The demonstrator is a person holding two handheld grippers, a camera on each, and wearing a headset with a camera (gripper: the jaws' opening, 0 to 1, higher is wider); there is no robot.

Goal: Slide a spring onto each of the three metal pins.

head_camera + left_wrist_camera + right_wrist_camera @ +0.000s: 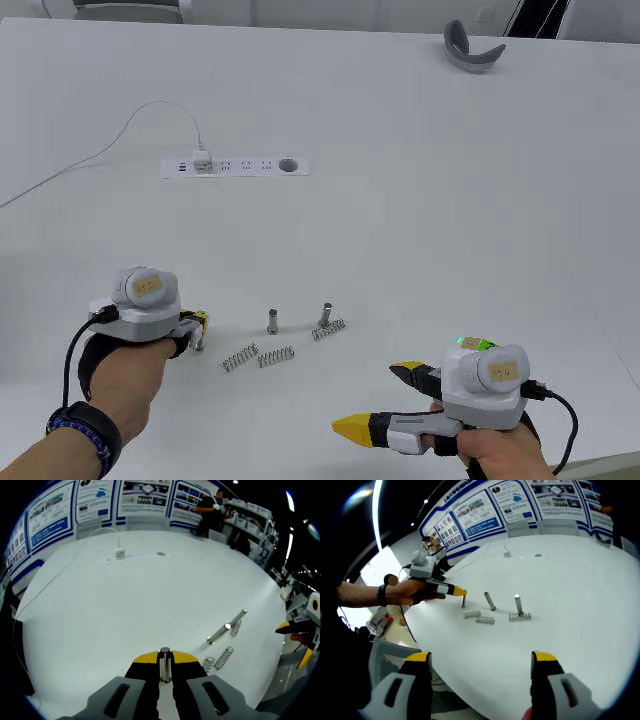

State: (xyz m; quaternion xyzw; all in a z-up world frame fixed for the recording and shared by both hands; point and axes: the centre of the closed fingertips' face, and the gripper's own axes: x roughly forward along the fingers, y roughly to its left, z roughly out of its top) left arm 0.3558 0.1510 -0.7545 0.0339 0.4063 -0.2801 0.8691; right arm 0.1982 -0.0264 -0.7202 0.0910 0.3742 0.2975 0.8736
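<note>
My left gripper (197, 326) (164, 658) is shut on a short metal pin (164, 666) (463, 601) that stands upright on the white table (420, 230). To its right stand two more pins, one (272, 320) (490, 601) in the middle and one (325, 314) (518, 604) further right. Two springs (240, 357) (275, 354) lie side by side in front of the middle pin. A third spring (328, 329) (520, 616) lies at the foot of the right pin. Near the front edge my right gripper (375, 400) (481, 657) is open and holds nothing.
A white power strip (235, 166) with a plugged-in charger and cable lies further back on the table. A grey curved object (470, 48) sits at the far right. Poster boards and a person (207, 510) stand beyond the table.
</note>
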